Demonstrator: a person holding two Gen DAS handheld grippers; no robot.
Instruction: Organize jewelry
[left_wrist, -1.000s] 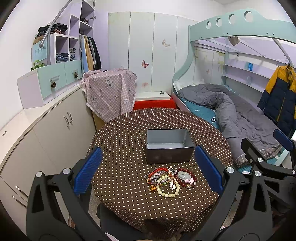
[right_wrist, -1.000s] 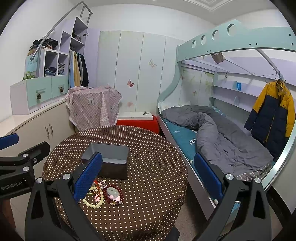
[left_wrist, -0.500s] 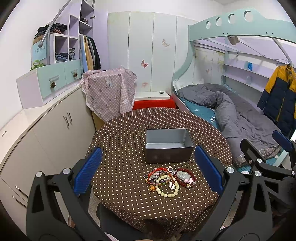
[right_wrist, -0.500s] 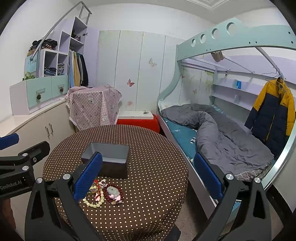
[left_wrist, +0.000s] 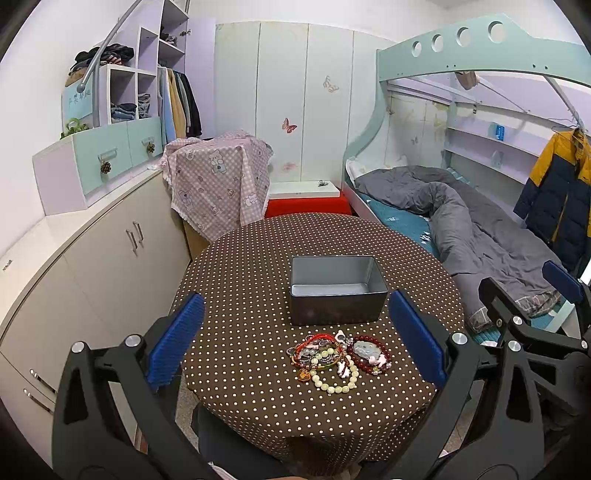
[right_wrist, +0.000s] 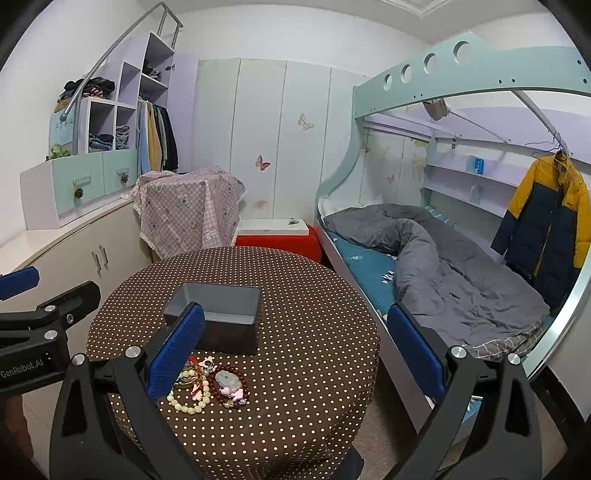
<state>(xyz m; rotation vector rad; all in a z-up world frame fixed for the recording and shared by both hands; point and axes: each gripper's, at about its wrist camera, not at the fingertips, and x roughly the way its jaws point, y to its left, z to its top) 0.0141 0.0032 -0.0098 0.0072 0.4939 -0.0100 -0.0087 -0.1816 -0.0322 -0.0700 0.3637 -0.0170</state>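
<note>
On the round, dotted brown table (left_wrist: 240, 295), a rectangular grey metal tin (left_wrist: 337, 290) stands open. Just in front of it lies a heap of glossy bead bracelets (left_wrist: 338, 356) (cream, dark red). Left gripper (left_wrist: 295, 341) and right gripper (right_wrist: 295, 345) hover spread wide, holding nothing.

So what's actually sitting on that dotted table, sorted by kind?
Grey rectangular metal tin: 1
Dark red bead bracelet: 1
Cream bead bracelet: 1
Tangle of red cord and mixed bead pieces: 1 heap, pieces uncountable
Total: 4
</note>
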